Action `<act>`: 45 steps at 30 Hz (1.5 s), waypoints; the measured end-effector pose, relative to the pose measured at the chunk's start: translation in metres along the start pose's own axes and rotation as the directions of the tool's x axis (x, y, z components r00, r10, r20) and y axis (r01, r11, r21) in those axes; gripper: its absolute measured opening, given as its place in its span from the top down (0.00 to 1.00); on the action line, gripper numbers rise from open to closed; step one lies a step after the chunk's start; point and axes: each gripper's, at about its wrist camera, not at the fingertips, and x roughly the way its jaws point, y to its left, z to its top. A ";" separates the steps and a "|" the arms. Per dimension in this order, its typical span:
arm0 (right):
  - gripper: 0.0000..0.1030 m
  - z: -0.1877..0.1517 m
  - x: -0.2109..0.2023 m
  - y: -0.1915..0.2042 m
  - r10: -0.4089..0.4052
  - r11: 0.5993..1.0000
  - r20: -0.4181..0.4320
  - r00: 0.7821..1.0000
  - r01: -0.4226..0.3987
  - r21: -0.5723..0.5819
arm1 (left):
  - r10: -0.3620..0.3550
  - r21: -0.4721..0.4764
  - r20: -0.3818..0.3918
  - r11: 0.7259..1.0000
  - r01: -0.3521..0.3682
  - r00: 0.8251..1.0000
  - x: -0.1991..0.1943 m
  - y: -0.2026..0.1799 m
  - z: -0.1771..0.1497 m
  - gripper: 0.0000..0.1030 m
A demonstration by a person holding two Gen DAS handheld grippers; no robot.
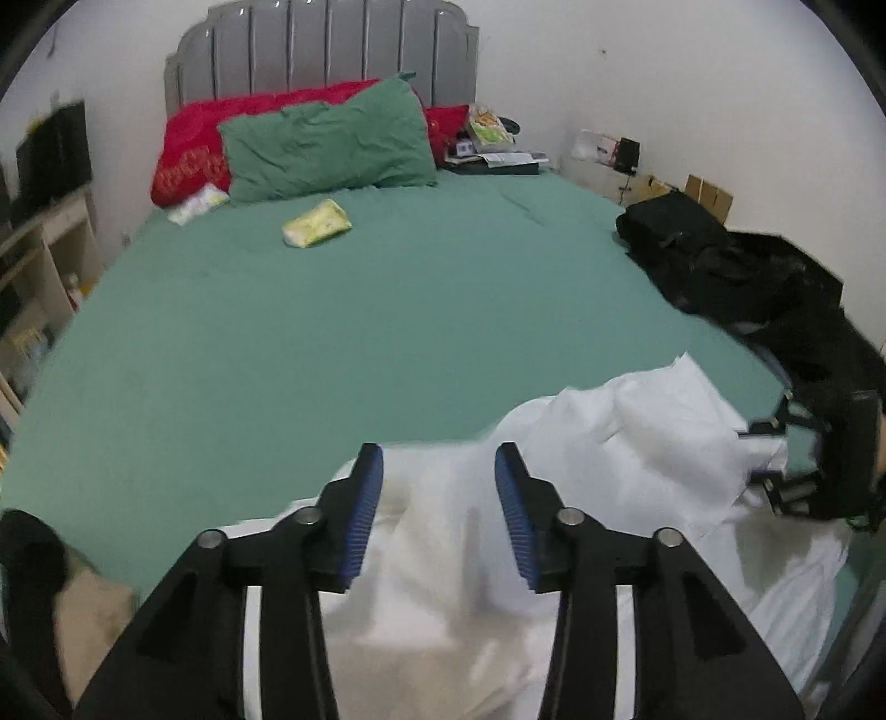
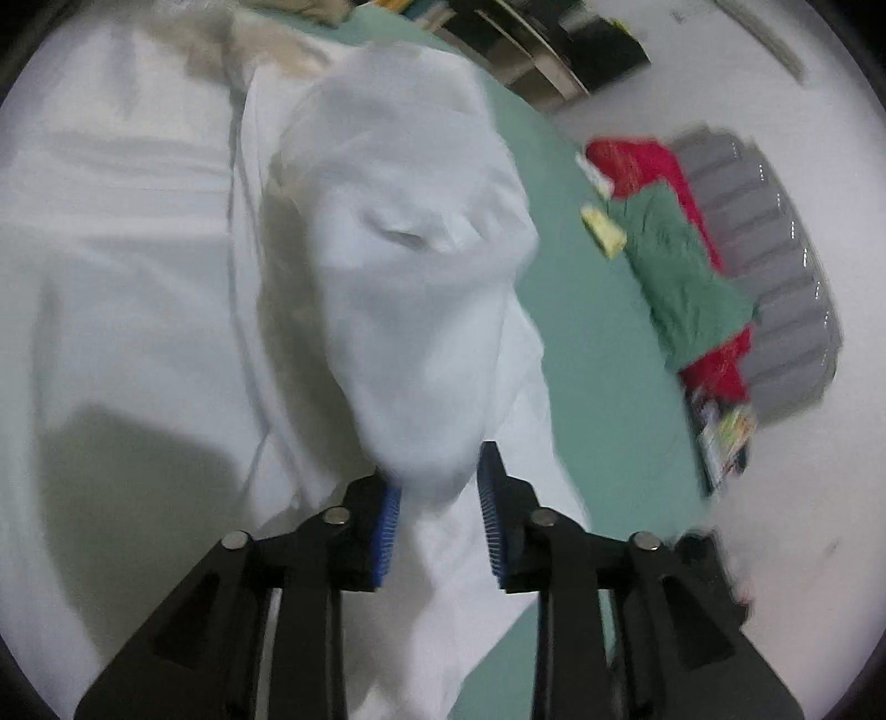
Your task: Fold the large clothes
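Observation:
A large white garment [image 1: 609, 471] lies crumpled at the near right of a bed with a green sheet [image 1: 360, 310]. My left gripper [image 1: 438, 459] is open above the garment's near edge, nothing between its blue pads. In the right wrist view the white garment [image 2: 166, 277] fills the left and middle. A raised fold [image 2: 421, 310] of it runs up from between the blue pads of my right gripper [image 2: 440, 476]. The jaws stand partly apart with the cloth bunched between them. The right gripper also shows in the left wrist view [image 1: 786, 476] at the garment's right edge.
A green pillow [image 1: 326, 144] and red pillow [image 1: 188, 149] lie at the grey headboard [image 1: 321, 50]. A yellow-green packet [image 1: 317, 223] lies on the sheet. Black clothing [image 1: 736, 277] is heaped at the bed's right edge. Shelves [image 1: 39, 260] stand left. Beige cloth [image 1: 94, 626] lies near left.

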 end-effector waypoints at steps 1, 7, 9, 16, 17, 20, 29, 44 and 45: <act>0.69 -0.001 -0.007 -0.009 0.043 0.997 0.014 0.999 -0.044 0.070 | -0.019 -0.012 -0.014 1.000 0.019 1.000 0.008 -0.002 -0.001 0.56; 0.53 0.016 -0.018 -0.048 0.221 0.819 0.271 0.937 -0.329 0.470 | -0.072 -0.009 -0.196 0.997 0.072 0.978 0.066 -0.024 -0.033 0.56; 0.53 0.036 0.001 -0.048 0.251 0.772 0.292 0.923 -0.373 0.515 | -0.097 -0.006 -0.227 0.995 0.099 0.969 0.073 -0.032 -0.045 0.56; 0.98 0.078 0.076 -0.021 0.357 0.666 0.257 0.898 -0.438 0.604 | -0.087 0.082 -0.218 0.991 0.107 0.972 0.066 -0.058 -0.071 0.97; 0.98 0.079 0.074 -0.017 0.357 0.671 0.255 0.899 -0.437 0.599 | -0.092 0.084 -0.210 0.990 0.112 0.973 0.058 -0.060 -0.073 0.97; 0.98 0.078 0.055 0.002 0.384 0.668 0.272 0.882 -0.469 0.578 | -0.090 0.101 -0.190 0.989 0.111 0.978 0.037 -0.063 -0.076 0.97; 0.97 0.056 0.008 0.064 0.406 0.725 0.201 0.892 -0.448 0.523 | -0.115 0.044 -0.264 0.990 0.131 0.958 -0.012 -0.063 -0.109 0.97; 0.66 0.037 -0.015 0.003 0.171 0.618 0.339 0.925 -0.368 0.695 | -0.126 -0.167 -0.079 0.980 0.112 0.989 0.004 -0.057 -0.072 0.70; 0.61 0.036 -0.007 -0.003 0.146 0.606 0.314 0.938 -0.336 0.721 | -0.118 -0.163 -0.101 0.982 0.100 0.988 0.012 -0.058 -0.073 0.69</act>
